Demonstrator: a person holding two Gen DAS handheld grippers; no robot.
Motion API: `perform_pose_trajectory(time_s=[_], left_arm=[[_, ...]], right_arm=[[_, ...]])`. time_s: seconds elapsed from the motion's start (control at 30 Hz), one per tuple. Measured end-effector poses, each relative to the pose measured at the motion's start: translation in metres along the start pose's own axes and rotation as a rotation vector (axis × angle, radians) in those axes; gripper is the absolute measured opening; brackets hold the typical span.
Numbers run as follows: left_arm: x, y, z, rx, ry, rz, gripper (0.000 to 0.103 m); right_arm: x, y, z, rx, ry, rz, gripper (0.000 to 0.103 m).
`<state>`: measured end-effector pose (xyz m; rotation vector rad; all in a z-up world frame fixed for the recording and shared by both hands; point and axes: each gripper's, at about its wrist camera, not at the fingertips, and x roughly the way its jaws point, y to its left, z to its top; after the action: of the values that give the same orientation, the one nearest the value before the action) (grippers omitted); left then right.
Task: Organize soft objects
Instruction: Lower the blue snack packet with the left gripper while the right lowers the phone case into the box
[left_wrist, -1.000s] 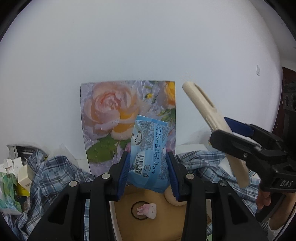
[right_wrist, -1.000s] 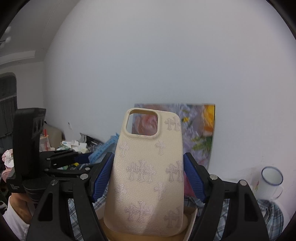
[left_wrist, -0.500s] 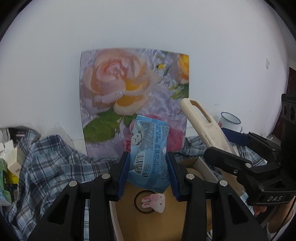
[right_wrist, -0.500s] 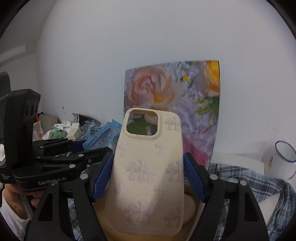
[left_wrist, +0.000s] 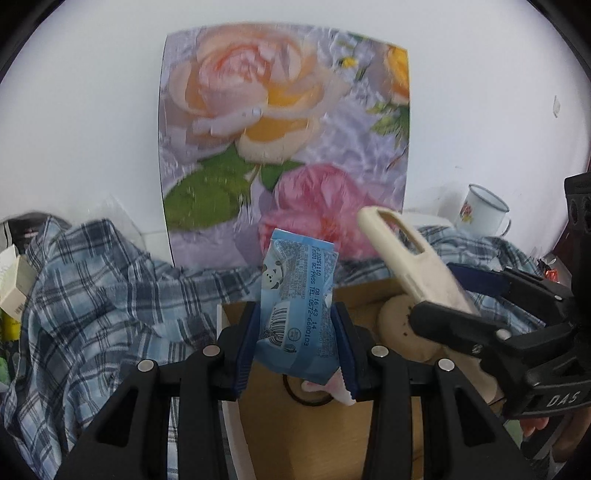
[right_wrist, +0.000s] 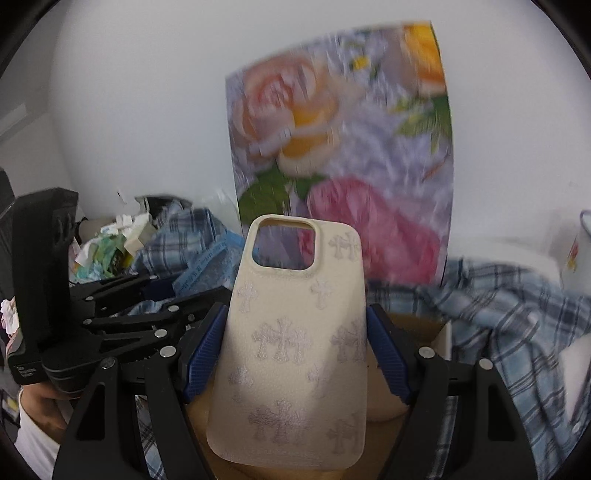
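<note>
My left gripper is shut on a blue tissue pack printed with a barcode and a panda, held upright over an open cardboard box. My right gripper is shut on a cream phone case with pale cross patterns, camera cutout at the top. In the left wrist view the phone case leans in from the right above the box. Inside the box lie a pink bunny hair tie and a round beige soft item, both partly hidden.
A blue plaid shirt is bunched around the box on both sides. A flower-print board leans on the white wall behind. An enamel mug stands at the back right. Small boxes and packets pile at the left.
Both grippers have come down and tilted toward the box with their loads still held. The flower board now fills more of each view, and the mug has come into the left wrist view.
</note>
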<state>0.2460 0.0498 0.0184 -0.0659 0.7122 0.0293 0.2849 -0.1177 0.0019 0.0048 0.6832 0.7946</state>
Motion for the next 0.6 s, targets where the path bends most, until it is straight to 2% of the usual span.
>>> perform_pose_trajectory(time_s=[0.4, 0.57, 0.6], left_arm=[[0.034, 0.006, -0.018, -0.010, 0.111, 0.020, 0.042], [0.040, 0.007, -0.021, 0.001, 0.130, 0.038, 0.042], [0.040, 0.007, -0.022, -0.002, 0.130, 0.039, 0.050]], right_arm=[[0.039, -0.008, -0.018, 0.072, 0.135, 0.022, 0.074], [0.049, -0.011, -0.022, 0.083, 0.168, -0.003, 0.075], [0.050, -0.012, -0.022, 0.090, 0.169, -0.008, 0.076]])
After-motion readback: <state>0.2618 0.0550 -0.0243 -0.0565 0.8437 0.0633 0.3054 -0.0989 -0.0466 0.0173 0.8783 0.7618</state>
